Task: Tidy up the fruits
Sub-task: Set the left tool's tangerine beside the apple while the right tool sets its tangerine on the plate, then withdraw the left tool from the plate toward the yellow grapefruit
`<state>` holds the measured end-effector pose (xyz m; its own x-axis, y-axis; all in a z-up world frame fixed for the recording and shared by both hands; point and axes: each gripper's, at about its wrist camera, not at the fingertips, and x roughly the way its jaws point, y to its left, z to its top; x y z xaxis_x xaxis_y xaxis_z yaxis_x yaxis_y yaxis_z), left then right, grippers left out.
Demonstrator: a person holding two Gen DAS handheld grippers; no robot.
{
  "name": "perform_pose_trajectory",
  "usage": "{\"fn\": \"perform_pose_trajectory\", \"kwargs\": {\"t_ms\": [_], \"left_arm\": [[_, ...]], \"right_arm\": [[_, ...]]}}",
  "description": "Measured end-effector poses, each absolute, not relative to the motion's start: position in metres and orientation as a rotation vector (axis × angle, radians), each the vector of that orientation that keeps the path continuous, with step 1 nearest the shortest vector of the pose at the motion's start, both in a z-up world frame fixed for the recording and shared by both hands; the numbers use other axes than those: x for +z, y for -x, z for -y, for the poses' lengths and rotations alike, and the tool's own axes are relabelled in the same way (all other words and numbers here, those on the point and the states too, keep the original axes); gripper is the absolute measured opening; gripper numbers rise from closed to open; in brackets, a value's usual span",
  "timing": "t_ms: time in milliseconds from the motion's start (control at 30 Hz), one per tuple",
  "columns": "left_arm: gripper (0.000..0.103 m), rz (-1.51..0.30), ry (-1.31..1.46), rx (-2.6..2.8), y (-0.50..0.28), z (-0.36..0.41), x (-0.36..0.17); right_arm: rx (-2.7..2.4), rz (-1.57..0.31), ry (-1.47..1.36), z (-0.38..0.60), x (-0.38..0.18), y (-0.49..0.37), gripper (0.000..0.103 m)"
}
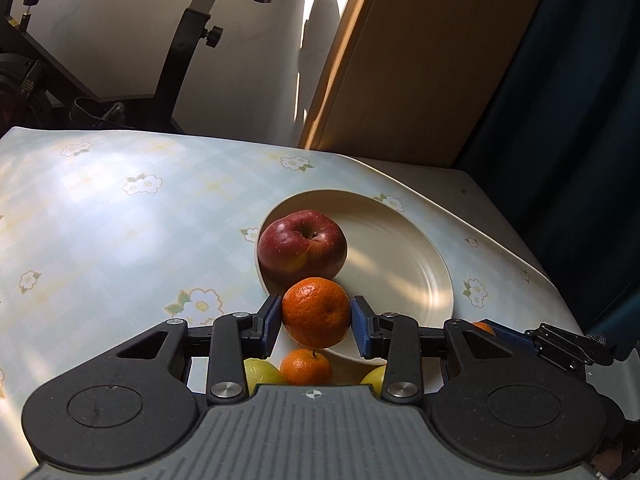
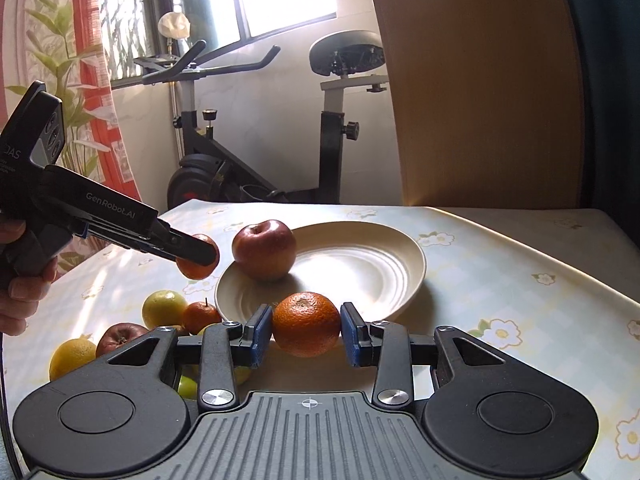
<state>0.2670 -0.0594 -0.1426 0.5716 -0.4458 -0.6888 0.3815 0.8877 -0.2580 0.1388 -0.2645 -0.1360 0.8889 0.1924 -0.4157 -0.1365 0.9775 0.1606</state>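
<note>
From the left wrist camera, the left gripper (image 1: pixel 316 312) has its two blue pads pressed on an orange mandarin (image 1: pixel 316 311), one on each side. It holds the fruit up in the air, just over the near rim of a cream plate (image 1: pixel 400 248). A big red apple (image 1: pixel 302 246) sits in the plate on its left side. Down below, a smaller mandarin (image 1: pixel 306 367) and some yellow-green fruit (image 1: pixel 260 372) lie on the flowered tablecloth (image 1: pixel 120 216). From the right wrist camera, the right gripper (image 2: pixel 306 326) squeezes another mandarin (image 2: pixel 306 324) between its blue pads, held just in front of the plate (image 2: pixel 380 264). The apple (image 2: pixel 264 249) sits in the plate at its left edge. The left gripper (image 2: pixel 196 254) shows at the left with its fruit, near the apple. A pile of fruit (image 2: pixel 160 320) lies on the cloth left of the plate. An exercise bike (image 2: pixel 260 128) stands behind the table.
</note>
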Motion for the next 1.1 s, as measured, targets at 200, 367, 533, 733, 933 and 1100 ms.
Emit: {"fn": "perform_pose_trajectory", "kwargs": {"t_ms": [200,367,533,733,933,1100], "left_arm": [[0.040,-0.892,0.095,-0.491,-0.292,0.069,-0.156],[0.040,-0.908,0.072,-0.501,-0.299,0.076,-0.162],[0.040,-0.925,0.051,-0.512,-0.303,0.080,-0.169],[0.040,-0.927,0.039,-0.511,-0.305,0.086,-0.172],[0.041,-0.928,0.061,-0.516,-0.302,0.079,-0.164],[0.041,-0.888,0.085,-0.507,-0.289,0.060,-0.145]], "right_arm": [[0.197,-0.486,-0.087,0.256,-0.146,-0.171,0.034],[0.183,-0.507,-0.076,0.254,-0.153,-0.178,0.034],[0.176,-0.515,-0.088,0.254,-0.156,-0.177,0.034],[0.170,-0.511,-0.094,0.256,-0.156,-0.176,0.035],[0.142,-0.480,-0.105,0.258,-0.154,-0.170,0.035],[0.119,-0.469,-0.116,0.258,-0.152,-0.161,0.035]]}}
